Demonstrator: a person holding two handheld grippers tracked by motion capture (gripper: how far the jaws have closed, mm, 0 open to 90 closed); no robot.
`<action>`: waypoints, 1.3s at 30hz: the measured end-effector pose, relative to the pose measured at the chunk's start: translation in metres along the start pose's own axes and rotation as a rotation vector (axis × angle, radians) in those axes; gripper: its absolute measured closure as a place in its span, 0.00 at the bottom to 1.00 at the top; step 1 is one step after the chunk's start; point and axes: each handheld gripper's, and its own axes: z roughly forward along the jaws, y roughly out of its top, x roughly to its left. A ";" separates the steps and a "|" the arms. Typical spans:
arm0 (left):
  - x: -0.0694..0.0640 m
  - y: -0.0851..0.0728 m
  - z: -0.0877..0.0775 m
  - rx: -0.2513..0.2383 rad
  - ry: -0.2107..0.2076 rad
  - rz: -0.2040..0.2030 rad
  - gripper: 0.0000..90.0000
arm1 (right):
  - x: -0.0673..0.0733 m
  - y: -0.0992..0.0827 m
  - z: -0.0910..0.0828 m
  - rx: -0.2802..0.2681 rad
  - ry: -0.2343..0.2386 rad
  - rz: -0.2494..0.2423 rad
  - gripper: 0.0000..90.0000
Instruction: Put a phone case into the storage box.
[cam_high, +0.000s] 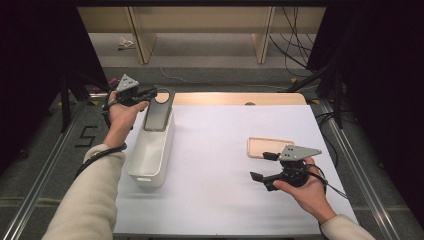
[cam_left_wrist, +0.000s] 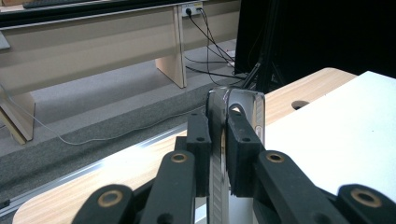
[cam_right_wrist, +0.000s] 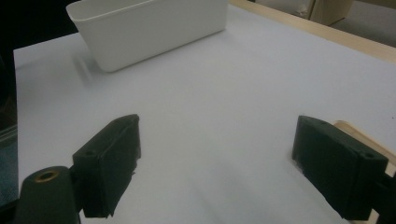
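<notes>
white bin (cam_high: 150, 150), grey tray (cam_high: 159, 113), pale-wood board (cam_high: 262, 146)

A flat grey metal tray (cam_high: 159, 114) tilts over the far end of a long white plastic bin (cam_high: 150, 150). A shallow wooden tray (cam_high: 267, 146) lies flat, well apart.

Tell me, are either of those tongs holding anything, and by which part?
The left tongs pinch a flat grey metal piece by its thin edge near the top, over the white bin. The right tongs are open and hold nothing.
</notes>
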 end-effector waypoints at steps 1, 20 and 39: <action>0.000 -0.001 0.000 0.002 -0.001 -0.002 0.90 | 0.000 0.000 0.000 0.000 0.000 0.000 0.18; 0.003 -0.011 0.007 0.045 0.011 -0.010 0.89 | 0.000 0.000 0.000 -0.001 0.001 0.000 0.18; 0.012 -0.023 0.009 0.109 0.043 -0.025 0.87 | -0.001 0.000 0.000 0.004 0.001 -0.002 0.18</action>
